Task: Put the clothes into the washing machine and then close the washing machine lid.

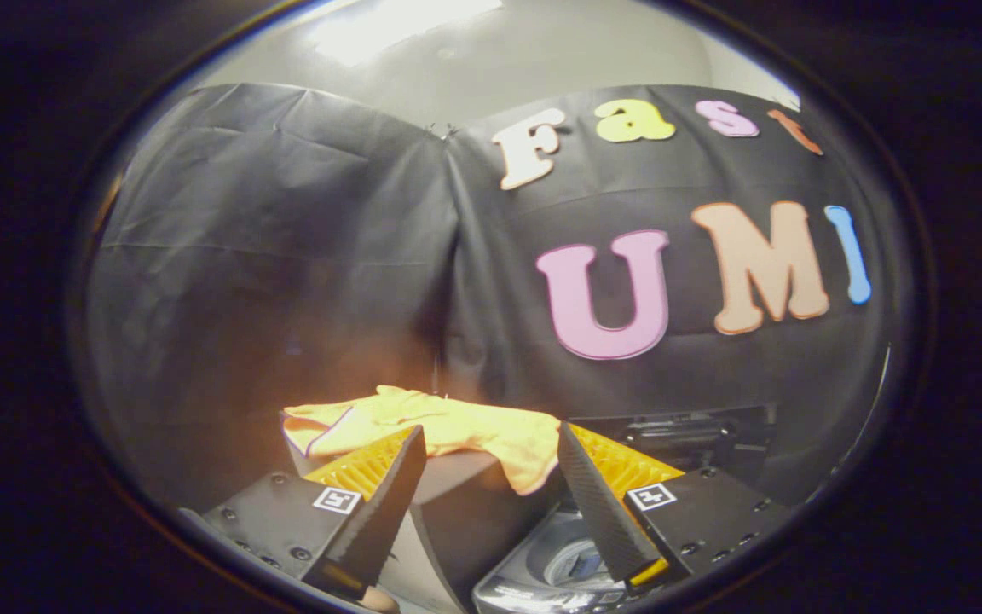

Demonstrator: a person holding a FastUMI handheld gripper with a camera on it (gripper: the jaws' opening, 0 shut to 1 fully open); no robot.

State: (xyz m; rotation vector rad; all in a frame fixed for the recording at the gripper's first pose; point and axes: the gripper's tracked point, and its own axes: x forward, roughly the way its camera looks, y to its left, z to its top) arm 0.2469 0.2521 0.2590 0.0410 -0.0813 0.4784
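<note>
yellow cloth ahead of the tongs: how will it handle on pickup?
Likely floppy: the yellow cloth lies rumpled on a dark ledge, one corner drooping over the edge. Probably light, since it looks thin. It may drag or snag rather than lift clean, so pinch a fold. The tongs are open just short of it, with the washer below.

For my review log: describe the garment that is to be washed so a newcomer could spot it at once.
Start at the black cloth wall and look down to its foot. There the garment lies draped over a dark raised surface, just beyond the open gripper, one end hanging off the edge. Its bright yellow-orange colour sets it apart from everything dark around it.
</note>
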